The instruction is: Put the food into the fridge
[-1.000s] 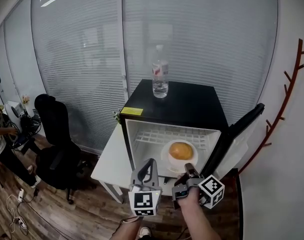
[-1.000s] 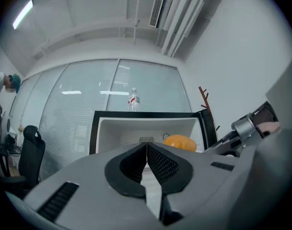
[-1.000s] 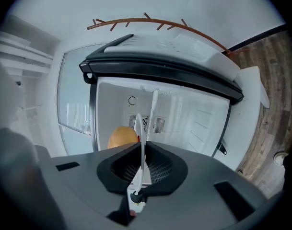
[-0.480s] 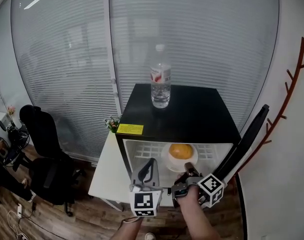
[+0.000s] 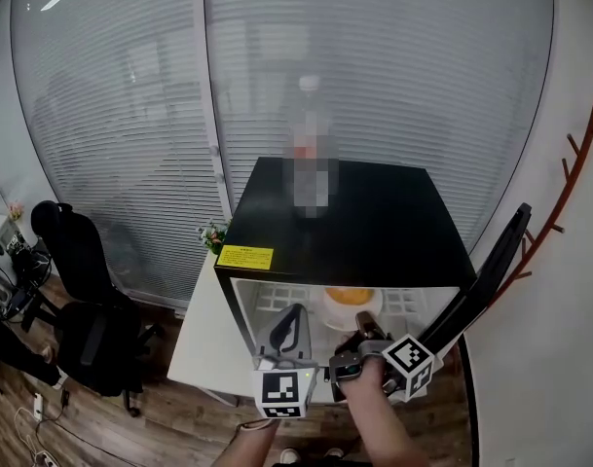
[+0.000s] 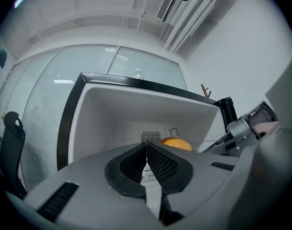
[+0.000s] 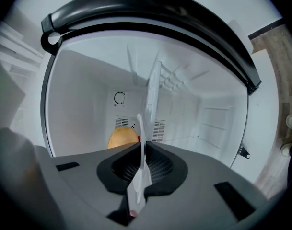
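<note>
The small black fridge [image 5: 374, 224] stands with its door [image 5: 476, 282] swung open to the right. Inside, on the wire shelf, a white plate [image 5: 343, 311] carries a round orange piece of food [image 5: 351, 297], also seen in the left gripper view [image 6: 177, 143] and the right gripper view [image 7: 122, 137]. My right gripper [image 5: 362, 344] is at the fridge mouth, shut on the plate's near rim [image 7: 146, 114], which shows edge-on between its pads. My left gripper [image 5: 291, 325] hangs beside it at the opening, shut [image 6: 146, 146] with nothing between its pads.
A water bottle [image 5: 312, 168], blurred over, stands on the fridge top. The fridge rests on a white table [image 5: 201, 343]. A black office chair [image 5: 77, 290] is at the left on the wood floor. A red branch-shaped coat rack [image 5: 574, 178] hangs on the right wall.
The head view has moved closer and higher over the fridge, so less of its inside shows. Both grippers have stayed at the opening, the right one still on the plate.
</note>
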`<state>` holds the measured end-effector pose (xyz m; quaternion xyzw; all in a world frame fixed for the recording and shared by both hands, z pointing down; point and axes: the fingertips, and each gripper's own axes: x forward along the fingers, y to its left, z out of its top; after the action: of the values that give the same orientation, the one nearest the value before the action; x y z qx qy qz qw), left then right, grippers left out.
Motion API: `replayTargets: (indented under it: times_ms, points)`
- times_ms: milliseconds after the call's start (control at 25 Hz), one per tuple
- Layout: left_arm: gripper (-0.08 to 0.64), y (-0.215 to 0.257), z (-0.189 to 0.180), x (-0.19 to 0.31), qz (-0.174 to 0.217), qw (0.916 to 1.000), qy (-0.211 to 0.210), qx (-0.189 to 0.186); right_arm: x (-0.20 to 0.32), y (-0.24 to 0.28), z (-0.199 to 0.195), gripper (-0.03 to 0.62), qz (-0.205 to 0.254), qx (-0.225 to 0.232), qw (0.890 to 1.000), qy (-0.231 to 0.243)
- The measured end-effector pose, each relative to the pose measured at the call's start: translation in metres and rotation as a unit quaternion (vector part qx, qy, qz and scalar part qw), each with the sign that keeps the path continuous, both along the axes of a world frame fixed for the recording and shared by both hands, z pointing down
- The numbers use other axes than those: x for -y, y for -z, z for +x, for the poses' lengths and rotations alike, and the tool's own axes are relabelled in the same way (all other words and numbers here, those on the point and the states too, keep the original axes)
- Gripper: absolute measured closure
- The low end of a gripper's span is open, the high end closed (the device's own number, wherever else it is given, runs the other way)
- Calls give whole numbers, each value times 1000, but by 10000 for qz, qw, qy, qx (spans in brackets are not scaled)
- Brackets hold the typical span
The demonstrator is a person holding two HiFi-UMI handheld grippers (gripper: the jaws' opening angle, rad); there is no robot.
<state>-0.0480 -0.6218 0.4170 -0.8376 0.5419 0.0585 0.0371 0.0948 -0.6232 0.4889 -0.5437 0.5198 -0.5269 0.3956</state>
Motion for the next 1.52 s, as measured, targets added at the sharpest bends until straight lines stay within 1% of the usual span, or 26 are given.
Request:
replayTargets:
  times_ms: [120,560,600,760,800,880,1000,1080,1160,1200,1280,1320,1400,1440,1520]
  points:
    - [531,2,1,1,25,10000,65,52,1,0,0,551,-27,13,10000,19]
    - [531,4,4,-4,33,9998,178,91,-1,6,2,551,175,84,9998,93]
    - [531,5,4,-5,42,9998,184,89,-2,7,2,545,209,96,9997,114]
    - [531,7,5,-8,49,9998,197,61,-7,9,-1,481,322,101,9992,235]
    - [531,7,6,-8,47,9998,197,51,-9,9,-1,476,330,37,9991,256]
    - [531,8,7,-10,42,9998,190,33,-14,10,0,468,381,-257,9986,275]
    - [531,8,8,-13,40,9998,181,32,-22,14,3,466,563,-878,9941,298]
    - [531,9,9,-14,31,9998,176,40,-26,18,8,465,690,-1335,9882,298]
    - [531,8,9,-16,13,9998,174,54,-30,25,13,465,850,-1934,9770,302]
    - [531,8,9,-17,2,9998,178,62,-32,30,14,465,960,-2284,9683,325]
    - [531,8,10,-19,-3,9998,183,87,-36,42,14,466,1236,-3012,9446,425]
    - [531,8,10,-20,0,9998,180,103,-38,48,12,466,1383,-3374,9299,481]
    - [531,8,11,-24,-2,9998,165,133,-41,60,9,466,1660,-4089,8956,552]
    - [531,8,11,-26,-8,9998,155,152,-44,66,8,465,1784,-4439,8764,559]
    - [531,7,11,-30,-10,9997,152,216,-49,77,5,465,1988,-5127,8337,503]
